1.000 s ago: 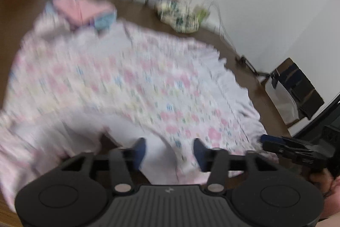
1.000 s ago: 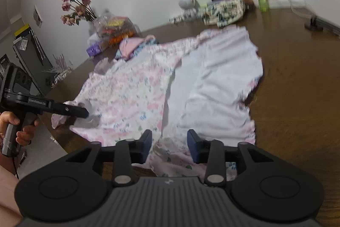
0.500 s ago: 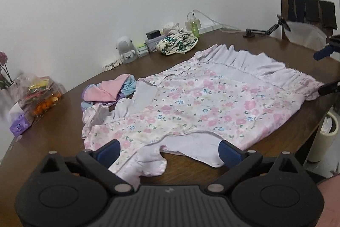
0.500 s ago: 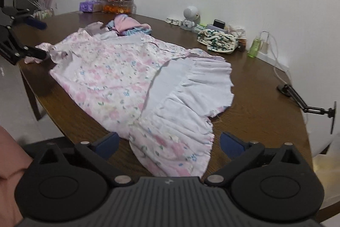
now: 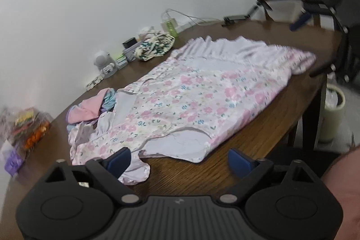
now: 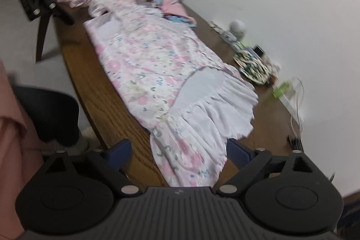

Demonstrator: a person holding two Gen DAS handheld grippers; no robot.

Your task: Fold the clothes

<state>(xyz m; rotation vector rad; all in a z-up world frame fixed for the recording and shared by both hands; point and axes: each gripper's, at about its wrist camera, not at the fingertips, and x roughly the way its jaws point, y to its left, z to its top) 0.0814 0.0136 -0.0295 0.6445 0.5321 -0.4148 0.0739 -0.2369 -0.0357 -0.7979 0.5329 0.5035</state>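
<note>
Now the floral dress (image 5: 193,102) lies spread flat on the wooden tabletop (image 5: 265,134), ruffled hem toward the right hand-held gripper (image 6: 178,153), which is spread wide and empty. Left hand-held gripper (image 5: 178,160) is released too, hovering at the sleeve end, beside the pink folded clothes (image 5: 90,108).

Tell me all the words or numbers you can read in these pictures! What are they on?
None can be read.
Small pale mark on the black ribbed body of the left gripper: a logo, not letters.
Same small mark on the right gripper: also no letters.
Colourful snack packets in the clear bag: print too blurred to read.
Green bottle by the white wall: label too small and blurred.
Pink flowered dress: flowers only, no words.
</note>
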